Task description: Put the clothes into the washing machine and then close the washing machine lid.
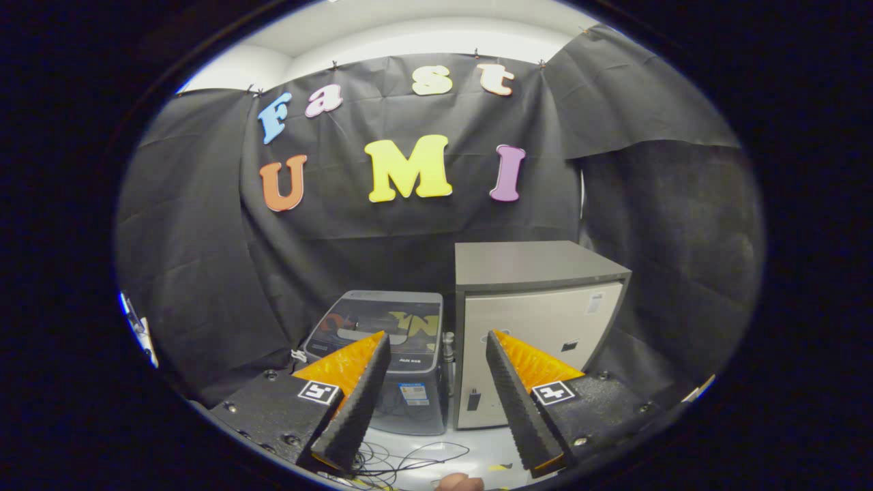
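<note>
a: two appliances stand side by side against the booth's black cloth wall, beyond the claw (436, 351). the lower one is a small grey top-loading washing machine (382, 368) with a dark see-through lid (382, 320); the taller one is a boxy cabinet (539, 320) with a pale door, like a small fridge.

b: what is the claw doing?

a: it is released, its two fingers spread wide with nothing between them, hanging in the air well short of the machines.

b: where are the clothes?

a: i can't make out any. the lid looks shut and lies flat. loose black cables (409, 457) trail on the pale floor just ahead of the fingers, and a small brownish rounded thing (460, 483) peeks in below them; too little shows to name it.

b: so which step is this?

a: by my reckoning the very start, with nothing loaded. the next move likely calls for finding the clothes, and lifting that lid so they can go in.
</note>
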`<state>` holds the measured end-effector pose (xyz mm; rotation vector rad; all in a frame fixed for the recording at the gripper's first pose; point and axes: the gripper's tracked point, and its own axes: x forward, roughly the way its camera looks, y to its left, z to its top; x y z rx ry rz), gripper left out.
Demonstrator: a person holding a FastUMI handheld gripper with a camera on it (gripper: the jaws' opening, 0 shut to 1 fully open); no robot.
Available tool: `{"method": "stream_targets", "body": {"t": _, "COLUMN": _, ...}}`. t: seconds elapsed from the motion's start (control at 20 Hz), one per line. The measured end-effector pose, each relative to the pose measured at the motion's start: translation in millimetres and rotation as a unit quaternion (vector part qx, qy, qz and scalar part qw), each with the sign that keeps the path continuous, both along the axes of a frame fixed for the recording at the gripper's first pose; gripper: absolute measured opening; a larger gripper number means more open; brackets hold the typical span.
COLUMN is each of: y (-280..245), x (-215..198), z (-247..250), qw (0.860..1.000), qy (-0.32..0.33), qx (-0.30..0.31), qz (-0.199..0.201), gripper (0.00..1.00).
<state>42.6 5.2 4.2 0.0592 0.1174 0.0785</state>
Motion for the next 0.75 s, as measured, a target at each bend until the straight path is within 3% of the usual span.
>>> {"method": "stream_targets", "body": {"t": 0.75, "y": 30, "x": -22, "z": 17, "qw": 1.0, "qy": -0.007, "qx": 0.005, "qz": 0.026, "gripper": 0.89}}
